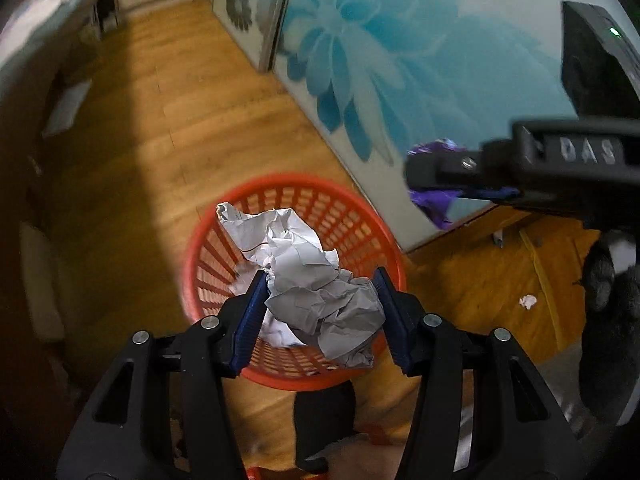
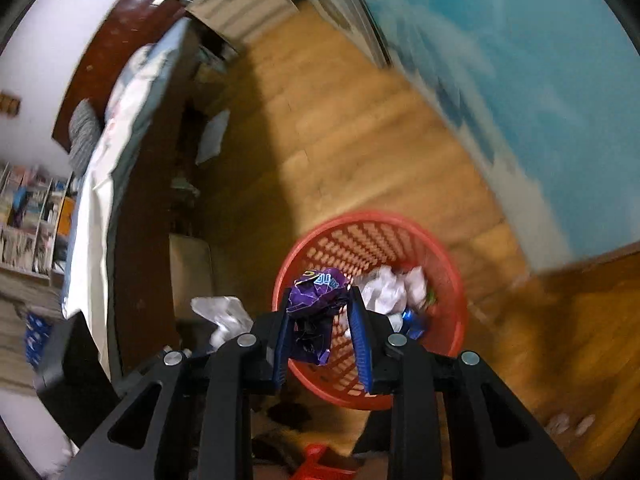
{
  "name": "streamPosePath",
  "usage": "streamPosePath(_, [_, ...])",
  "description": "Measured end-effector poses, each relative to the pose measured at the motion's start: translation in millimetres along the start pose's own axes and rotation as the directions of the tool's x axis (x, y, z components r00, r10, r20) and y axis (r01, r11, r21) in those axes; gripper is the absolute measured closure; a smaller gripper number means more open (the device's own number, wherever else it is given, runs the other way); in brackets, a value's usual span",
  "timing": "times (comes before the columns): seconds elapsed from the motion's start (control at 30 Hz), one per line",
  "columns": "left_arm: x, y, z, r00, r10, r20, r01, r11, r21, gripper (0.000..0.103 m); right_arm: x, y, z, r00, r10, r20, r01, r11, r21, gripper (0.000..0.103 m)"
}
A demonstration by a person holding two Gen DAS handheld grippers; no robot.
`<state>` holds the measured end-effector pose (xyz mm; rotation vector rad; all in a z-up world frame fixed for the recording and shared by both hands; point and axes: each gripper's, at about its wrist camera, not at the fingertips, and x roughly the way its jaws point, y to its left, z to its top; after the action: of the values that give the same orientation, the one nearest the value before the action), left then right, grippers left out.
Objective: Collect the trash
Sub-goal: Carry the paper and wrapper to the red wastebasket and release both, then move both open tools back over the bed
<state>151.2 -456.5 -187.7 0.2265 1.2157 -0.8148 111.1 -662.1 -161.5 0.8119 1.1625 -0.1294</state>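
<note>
The left gripper [image 1: 320,312] is clenched on a crumpled sheet of white paper [image 1: 316,280], held right above the open mouth of a red slatted basket [image 1: 360,216] that stands on the wooden floor [image 1: 208,120]. The right gripper [image 2: 320,320] grasps a crumpled purple wrapper [image 2: 316,292] over the near rim of the same basket [image 2: 452,280], which already holds white paper wads [image 2: 390,286]. On the floor to the basket's right lies a small white scrap [image 1: 528,301]. Behind the basket rises a cupboard door with a blue flower print [image 1: 400,40].
</note>
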Motion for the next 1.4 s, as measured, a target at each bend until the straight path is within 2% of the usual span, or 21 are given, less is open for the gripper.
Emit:
streamPosePath(0.1, [12, -1, -5, 0.999, 0.016, -0.035, -0.017, 1.000, -0.024, 0.046, 25, -6, -2, 0.999, 0.017, -0.034, -0.015, 0.998, 0.053, 0.072])
streamPosePath(0.13, [11, -6, -7, 0.999, 0.021, -0.035, -0.022, 0.999, -0.026, 0.044, 31, -6, -1, 0.999, 0.015, -0.039, -0.012, 0.997, 0.070, 0.068])
streamPosePath(0.17, [10, -5, -11, 0.999, 0.026, -0.040, -0.027, 0.999, -0.024, 0.042, 36, -3, 1, 0.999, 0.003, -0.046, 0.001, 0.996, 0.087, 0.056])
streamPosePath(0.2, [11, -5, -12, 0.999, 0.024, -0.048, -0.025, 0.999, -0.023, 0.036, 40, 1, 3, 0.999, 0.000, -0.053, 0.006, 0.995, 0.099, 0.049])
streamPosePath(0.23, [11, -5, -11, 0.998, 0.023, -0.052, -0.024, 0.999, -0.026, 0.029, 42, 4, 6, 0.999, 0.003, -0.051, 0.003, 0.994, 0.107, 0.038])
streamPosePath(0.27, [10, -4, -10, 0.998, 0.021, -0.055, -0.023, 0.999, -0.036, 0.026, 52, 5, 10, 0.999, -0.001, -0.050, 0.006, 0.994, 0.109, 0.036])
streamPosePath(0.37, [3, 3, -12, 0.998, 0.009, -0.060, -0.013, 0.997, -0.071, 0.025, 55, 14, 18, 0.998, -0.029, -0.050, 0.034, 0.994, 0.104, 0.036])
streamPosePath(0.5, [-19, 10, -17, 0.999, 0.009, -0.037, -0.011, 0.998, -0.064, 0.025, 44, 29, 22, 0.999, -0.031, -0.035, 0.034, 0.995, 0.093, 0.036])
streamPosePath(0.63, [-78, 21, -29, 0.998, 0.030, 0.063, -0.028, 0.999, -0.040, 0.025, 11, 73, 16, 0.999, -0.002, 0.037, 0.003, 1.000, -0.013, 0.036])
streamPosePath(0.73, [-139, 39, -46, 0.984, 0.086, 0.154, -0.081, 0.996, -0.036, 0.023, -11, 112, 6, 0.994, 0.037, 0.099, -0.026, 0.993, -0.114, 0.036])
streamPosePath(0.83, [-212, 67, -71, 0.953, 0.172, 0.248, -0.159, 0.985, -0.071, 0.019, -33, 163, -11, 0.981, 0.107, 0.159, -0.066, 0.968, -0.243, 0.036])
streamPosePath(0.93, [-271, 96, -100, 0.909, 0.259, 0.327, -0.227, 0.965, -0.135, 0.016, -46, 213, -33, 0.964, 0.176, 0.198, -0.093, 0.924, -0.370, 0.037])
streamPosePath(0.97, [-298, 112, -117, 0.881, 0.306, 0.360, -0.255, 0.950, -0.181, 0.015, -50, 231, -44, 0.958, 0.193, 0.212, -0.090, 0.904, -0.417, 0.038])
streamPosePath(1.0, [-311, 121, -127, 0.865, 0.334, 0.375, -0.271, 0.939, -0.210, 0.013, -51, 248, -55, 0.953, 0.208, 0.221, -0.086, 0.883, -0.461, 0.038])
streamPosePath(1.07, [-341, 145, -156, 0.817, 0.415, 0.400, -0.316, 0.903, -0.291, 0.013, -52, 272, -74, 0.945, 0.241, 0.220, -0.094, 0.848, -0.521, 0.039])
streamPosePath(1.17, [-360, 173, -187, 0.765, 0.505, 0.399, -0.360, 0.850, -0.385, 0.013, -40, 306, -104, 0.948, 0.256, 0.187, -0.101, 0.801, -0.589, 0.041])
streamPosePath(1.23, [-362, 190, -202, 0.750, 0.531, 0.395, -0.352, 0.825, -0.441, 0.013, -27, 326, -119, 0.954, 0.264, 0.144, -0.121, 0.774, -0.621, 0.042])
streamPosePath(1.27, [-363, 198, -207, 0.748, 0.533, 0.395, -0.338, 0.818, -0.465, 0.013, -18, 337, -127, 0.956, 0.268, 0.119, -0.133, 0.758, -0.638, 0.042])
streamPosePath(1.33, [-361, 213, -209, 0.752, 0.532, 0.390, -0.305, 0.805, -0.509, 0.013, 0, 363, -140, 0.964, 0.254, 0.078, -0.136, 0.725, -0.675, 0.043])
streamPosePath(1.4, [-363, 220, -208, 0.756, 0.520, 0.399, -0.265, 0.799, -0.540, 0.013, 11, 386, -146, 0.963, 0.264, 0.048, -0.158, 0.702, -0.694, 0.043])
